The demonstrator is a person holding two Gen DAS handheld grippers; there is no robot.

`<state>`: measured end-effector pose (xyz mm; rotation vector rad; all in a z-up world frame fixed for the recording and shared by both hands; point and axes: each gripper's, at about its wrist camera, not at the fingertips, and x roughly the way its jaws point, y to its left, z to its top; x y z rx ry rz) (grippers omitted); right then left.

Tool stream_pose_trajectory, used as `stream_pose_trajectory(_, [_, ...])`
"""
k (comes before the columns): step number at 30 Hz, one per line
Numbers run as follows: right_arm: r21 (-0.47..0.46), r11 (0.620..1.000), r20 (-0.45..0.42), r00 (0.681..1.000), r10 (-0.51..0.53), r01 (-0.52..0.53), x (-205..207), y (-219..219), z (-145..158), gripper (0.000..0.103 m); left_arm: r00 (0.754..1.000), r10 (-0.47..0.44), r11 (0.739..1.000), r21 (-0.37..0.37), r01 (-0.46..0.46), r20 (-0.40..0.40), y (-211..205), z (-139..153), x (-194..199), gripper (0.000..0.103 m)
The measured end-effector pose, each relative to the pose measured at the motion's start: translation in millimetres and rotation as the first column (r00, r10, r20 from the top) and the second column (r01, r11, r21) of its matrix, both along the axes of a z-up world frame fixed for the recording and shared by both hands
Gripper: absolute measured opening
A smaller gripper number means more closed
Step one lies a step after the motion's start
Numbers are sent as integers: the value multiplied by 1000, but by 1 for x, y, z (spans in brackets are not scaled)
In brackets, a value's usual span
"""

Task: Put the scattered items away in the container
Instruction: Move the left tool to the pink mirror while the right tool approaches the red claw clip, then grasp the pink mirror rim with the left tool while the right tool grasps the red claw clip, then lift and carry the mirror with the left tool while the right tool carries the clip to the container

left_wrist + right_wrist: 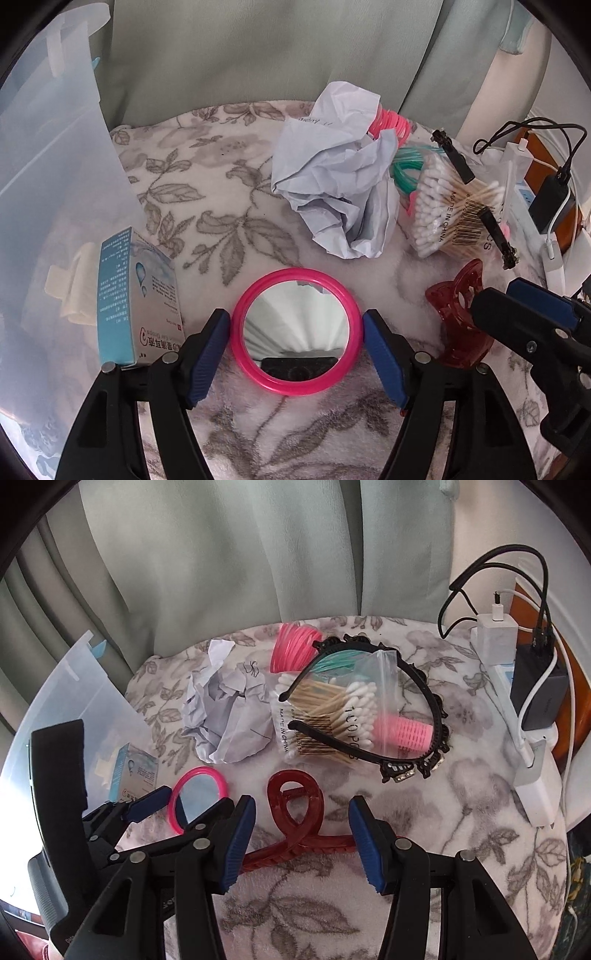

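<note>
Pink-rimmed mirror [294, 332] lies flat on the floral blanket [229, 206], between the left gripper [295, 352] fingers: spread, pads just beside the rim on both sides, contact unclear. Box [129, 295] leans on the clear container [51, 192] at left. Crumpled paper [332, 177] and swab bag [454, 210] lie beyond.

Right wrist view: right gripper [303, 843] fingers spread around the red hair claw [295, 808], which lies on the blanket, not pinched. Black headband [417, 734] rests over the swab bag. Container sits far left.
</note>
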<state>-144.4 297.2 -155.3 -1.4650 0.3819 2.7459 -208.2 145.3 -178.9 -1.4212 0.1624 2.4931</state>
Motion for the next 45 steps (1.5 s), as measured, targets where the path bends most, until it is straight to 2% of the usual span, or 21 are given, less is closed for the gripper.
stream_pose_trajectory(9, [16, 1000, 32, 999, 17, -18, -19, -5, -10, 57, 1000, -2, 1000, 21, 3, -26, -4, 0, -1, 74])
stream_pose_trajectory(18, [17, 1000, 71, 997, -14, 13, -24, -2, -22, 56, 999, 6, 998, 59, -4, -31, -8, 1, -3, 74])
stream_pose_trajectory(22, [7, 1000, 69, 997, -26, 25, -18, 3, -19, 46, 1000, 14, 997, 82, -12, -26, -11, 3, -1, 74])
stream_pose_trajectory(25, [-9, 999, 66, 997, -30, 31, -13, 5, -15, 40, 1000, 18, 996, 92, -16, -23, -12, 5, 1, 74])
stream_pose_trajectory(34, [-29, 998, 36, 998, -55, 56, 13, 12, 2, 40, 999, 37, 993, 111, -34, -31, -15, 21, 19, 74])
stream_pose_trajectory(45, [-60, 993, -31, 994, -105, 103, 45, 17, 37, 40, 995, 39, 989, 144, -25, -91, -14, 65, 45, 74])
